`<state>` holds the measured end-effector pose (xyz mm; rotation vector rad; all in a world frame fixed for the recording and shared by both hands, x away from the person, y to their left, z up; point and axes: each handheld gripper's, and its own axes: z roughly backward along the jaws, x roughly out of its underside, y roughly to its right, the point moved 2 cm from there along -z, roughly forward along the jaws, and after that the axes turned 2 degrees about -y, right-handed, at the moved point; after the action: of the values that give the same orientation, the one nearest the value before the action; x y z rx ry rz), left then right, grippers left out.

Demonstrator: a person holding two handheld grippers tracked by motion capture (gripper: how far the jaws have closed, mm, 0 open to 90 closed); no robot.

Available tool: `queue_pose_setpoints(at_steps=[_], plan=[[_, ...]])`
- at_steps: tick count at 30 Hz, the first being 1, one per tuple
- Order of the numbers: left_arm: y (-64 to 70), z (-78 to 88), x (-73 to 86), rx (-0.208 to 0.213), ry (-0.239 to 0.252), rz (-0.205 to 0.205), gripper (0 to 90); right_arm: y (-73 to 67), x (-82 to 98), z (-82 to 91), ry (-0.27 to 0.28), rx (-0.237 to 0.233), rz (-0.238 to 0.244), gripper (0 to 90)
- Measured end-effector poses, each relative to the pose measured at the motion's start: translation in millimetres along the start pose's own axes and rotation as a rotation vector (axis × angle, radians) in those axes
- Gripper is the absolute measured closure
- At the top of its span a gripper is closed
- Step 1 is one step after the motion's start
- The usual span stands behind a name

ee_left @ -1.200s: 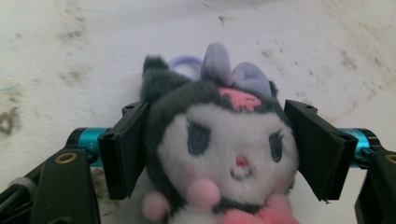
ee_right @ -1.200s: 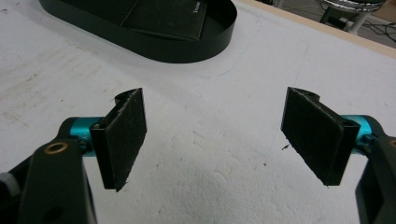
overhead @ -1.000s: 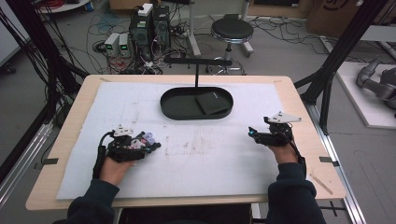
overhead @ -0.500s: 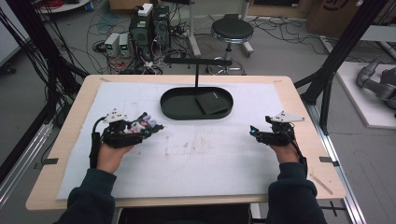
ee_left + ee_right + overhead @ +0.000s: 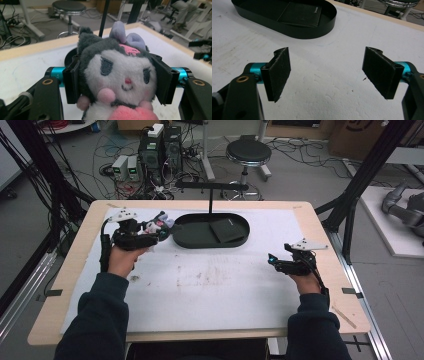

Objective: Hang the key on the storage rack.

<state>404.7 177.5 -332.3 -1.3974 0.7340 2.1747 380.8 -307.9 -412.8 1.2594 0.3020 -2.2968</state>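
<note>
A plush toy (image 5: 117, 75) with a white face, dark grey hood, lilac bow and pink body sits between the jaws of my left gripper (image 5: 159, 231), which is shut on it. The plush toy (image 5: 159, 226) hovers at the left end of the black oval tray (image 5: 192, 240), just outside its rim. A dark flat pad (image 5: 226, 229) lies inside the tray. My right gripper (image 5: 274, 261) rests low over the white mat at the right, jaws wide open with nothing between them. The tray (image 5: 287, 27) lies ahead of it to the left.
A thin black post with a crossbar (image 5: 210, 195) rises behind the tray. The white mat (image 5: 210, 285) covers the wooden table (image 5: 310, 215). Beyond the far edge are a stool (image 5: 248, 154), computers and cables on the floor.
My left gripper has carried the plush toy forward and right, from the mat's left middle up to the tray's left end. The right gripper has barely moved.
</note>
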Motion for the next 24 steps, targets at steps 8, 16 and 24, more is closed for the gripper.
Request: queue_pose_setpoints(at_steps=[8, 16, 24], plan=[[-10.8, -13.0, -32.9, 0.046, 0.050, 0.049, 35.7, -0.9, -0.8, 0.7, 0.008, -0.009, -0.004, 23.1], [-23.8, -39.7, -60.3, 0.039, 0.056, 0.075, 35.7, -0.5, -0.8, 0.6, 0.014, -0.014, -0.007, 23.1], [-30.2, -60.9, -64.3, 0.012, 0.059, 0.113, 36.1, 0.4, -1.5, 2.8, 0.030, -0.012, -0.009, 23.2]])
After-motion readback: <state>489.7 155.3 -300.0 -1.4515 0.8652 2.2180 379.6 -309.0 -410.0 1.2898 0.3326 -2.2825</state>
